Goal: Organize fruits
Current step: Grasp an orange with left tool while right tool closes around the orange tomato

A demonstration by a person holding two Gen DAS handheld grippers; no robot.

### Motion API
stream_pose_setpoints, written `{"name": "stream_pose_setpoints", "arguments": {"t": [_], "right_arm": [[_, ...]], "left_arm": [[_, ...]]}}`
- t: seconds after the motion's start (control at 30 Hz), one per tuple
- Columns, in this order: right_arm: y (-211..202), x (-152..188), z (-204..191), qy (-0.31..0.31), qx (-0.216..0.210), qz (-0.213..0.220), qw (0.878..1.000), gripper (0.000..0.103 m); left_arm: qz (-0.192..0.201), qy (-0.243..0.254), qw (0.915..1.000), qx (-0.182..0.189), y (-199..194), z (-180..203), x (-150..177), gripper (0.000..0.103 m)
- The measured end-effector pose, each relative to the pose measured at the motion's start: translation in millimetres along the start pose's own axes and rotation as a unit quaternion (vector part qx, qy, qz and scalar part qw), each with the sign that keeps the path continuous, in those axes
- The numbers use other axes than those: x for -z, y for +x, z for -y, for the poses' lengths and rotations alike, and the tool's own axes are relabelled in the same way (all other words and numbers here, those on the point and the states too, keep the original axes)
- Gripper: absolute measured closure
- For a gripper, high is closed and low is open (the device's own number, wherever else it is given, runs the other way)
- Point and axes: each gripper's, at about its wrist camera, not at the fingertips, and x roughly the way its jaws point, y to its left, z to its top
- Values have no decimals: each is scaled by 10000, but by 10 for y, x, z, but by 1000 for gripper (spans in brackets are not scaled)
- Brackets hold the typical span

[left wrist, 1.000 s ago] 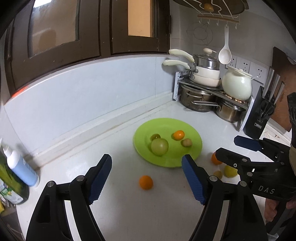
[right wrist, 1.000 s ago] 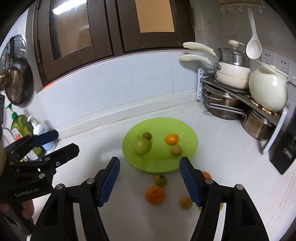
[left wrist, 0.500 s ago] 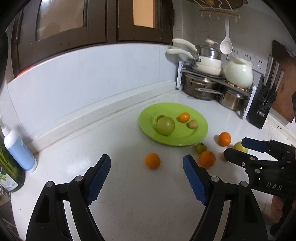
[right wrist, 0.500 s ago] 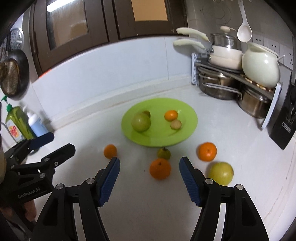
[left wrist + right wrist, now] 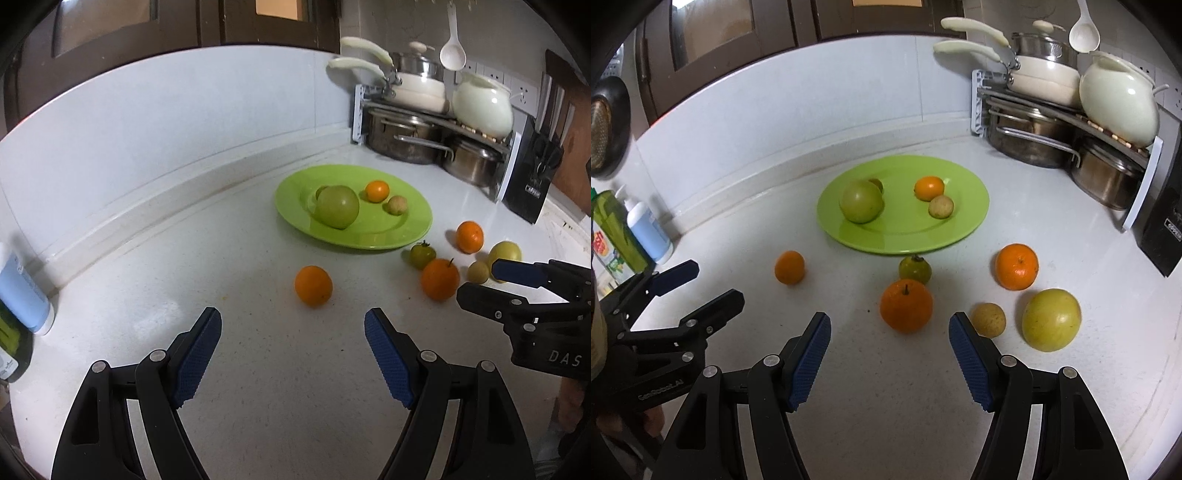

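Hovering spread-jawed, the right hand-held gripper [image 5: 888, 356] has the big stemmed orange [image 5: 906, 304] just ahead, centred; the left hand-held gripper [image 5: 293, 352], equally spread, faces the smaller round orange [image 5: 313, 285].

Small dark-green fruit [image 5: 320, 191] on lime-green round plate [image 5: 417, 225] mostly hidden behind large green apple [image 5: 338, 206], green dish-soap bottle [image 5: 9, 341] cut off at left edge.

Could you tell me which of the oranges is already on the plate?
The small orange beside the little tan fruit; the other three lie on the counter.
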Motion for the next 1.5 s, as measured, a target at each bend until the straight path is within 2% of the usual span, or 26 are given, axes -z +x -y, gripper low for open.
{"name": "stream_pose_setpoints", "arguments": {"t": [0.33,0.67,0.73,1.0,1.5], "right_arm": [[287,-6,89,70,-37,-226,9997,37],[452,-64,147,50,-50,-289,9996,50],[474,-68,146,38,-82,-305,9995,51],[553,-59,144,9,-94,-354,9993,60],[464,-94,116,-69,-109,-234,9996,61]], "left_arm": [[-216,211,9994,143,362,66,-60,26],[-410,230,9986,247,637,155,-176,49],[-454,218,9984,273,673,171,-186,50],[-539,208,9980,259,760,177,-185,71],[-385,222,9984,337,574,182,-250,71]]}}
